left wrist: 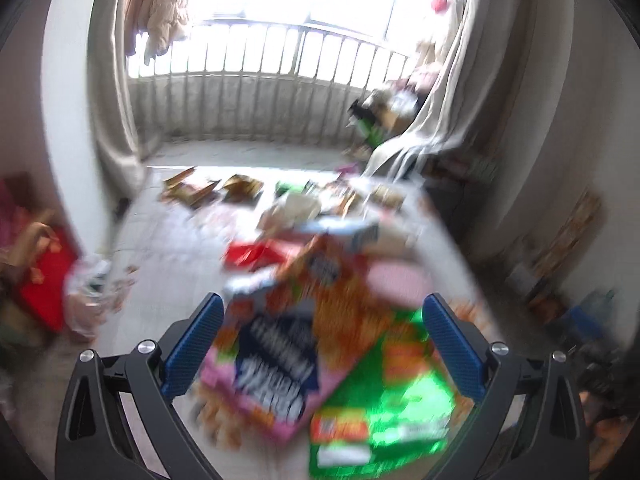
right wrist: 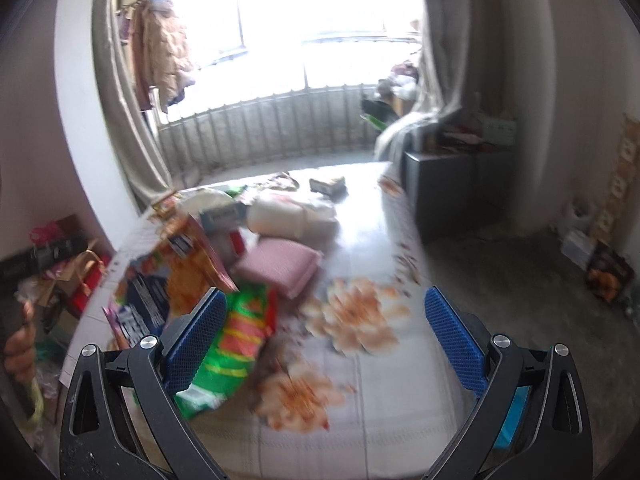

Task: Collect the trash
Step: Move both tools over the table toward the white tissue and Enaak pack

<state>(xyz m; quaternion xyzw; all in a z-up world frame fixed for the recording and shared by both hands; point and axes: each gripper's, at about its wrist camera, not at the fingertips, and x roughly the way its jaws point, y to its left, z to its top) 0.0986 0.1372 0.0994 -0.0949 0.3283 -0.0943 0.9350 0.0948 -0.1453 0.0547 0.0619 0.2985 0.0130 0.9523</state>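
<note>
Both views are blurred by motion. Trash lies on a bed with a flowered sheet (right wrist: 360, 360). In the left wrist view my left gripper (left wrist: 324, 344) is open and empty, its blue pads wide apart above an orange and pink snack bag (left wrist: 280, 356) and a green snack bag (left wrist: 384, 400). In the right wrist view my right gripper (right wrist: 324, 344) is open and empty over the sheet. The green bag (right wrist: 232, 344) lies just beside its left pad, and the orange and pink bag (right wrist: 168, 280) lies further left. More wrappers (left wrist: 208, 190) lie at the bed's far end.
A pink folded cloth (right wrist: 280, 264) and a white bundle (right wrist: 288, 216) lie mid-bed. A red bag and clutter (left wrist: 44, 276) stand on the floor left of the bed. A grey cabinet (right wrist: 448, 196) stands at right. Curtains and a balcony railing (left wrist: 260, 60) are beyond.
</note>
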